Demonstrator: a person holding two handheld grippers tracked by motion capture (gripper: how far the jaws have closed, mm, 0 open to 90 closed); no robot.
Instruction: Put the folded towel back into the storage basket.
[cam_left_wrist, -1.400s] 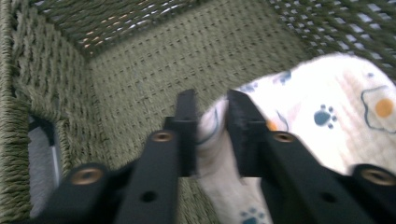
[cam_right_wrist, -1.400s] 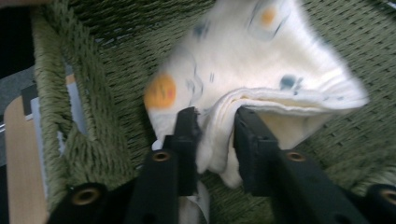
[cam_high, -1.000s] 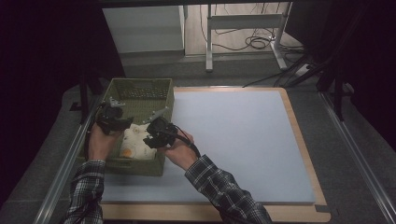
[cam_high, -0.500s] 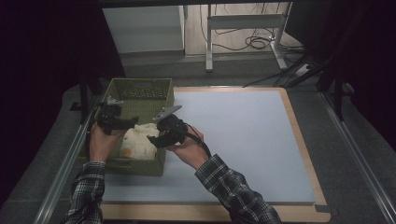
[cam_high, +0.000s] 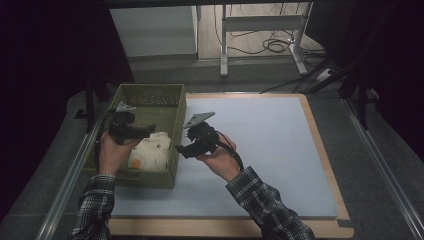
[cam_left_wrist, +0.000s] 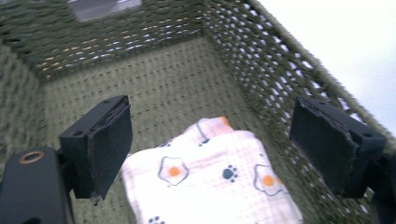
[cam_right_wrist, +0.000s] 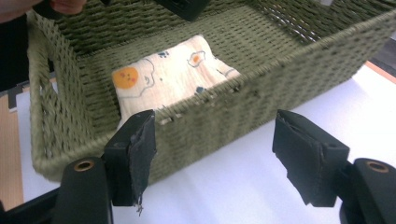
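Your left gripper (cam_high: 131, 131) sits at the left of the high view, over the near half of the green woven basket (cam_high: 176, 107), with your hand wrapped round its body from below. In the left gripper view its jaws stand spread wide, having just been opening, and nothing lies between the pads (cam_left_wrist: 112, 144); the folded cloth (cam_left_wrist: 210, 179) lies below them in the lower middle of that frame, on the basket floor and close to the wall at the right.

The cloth (cream, printed with fried eggs and small paw marks) shows in the high view at the lower part of the basket, resting against its near right corner (cam_high: 149, 154).

Your right gripper (cam_high: 192, 145) is just right of the basket in the centre of the high view, outside its wall and above the pale blue mat (cam_high: 280, 150). Its jaws have also just been opening and are parted with nothing between them. In the right gripper view the pads (cam_right_wrist: 140, 154) frame the basket's outer wall in the lower half, with the cloth beyond it in the upper middle.

The mat lies on a wooden board (cam_high: 325, 165), whose edge shows along the right side.
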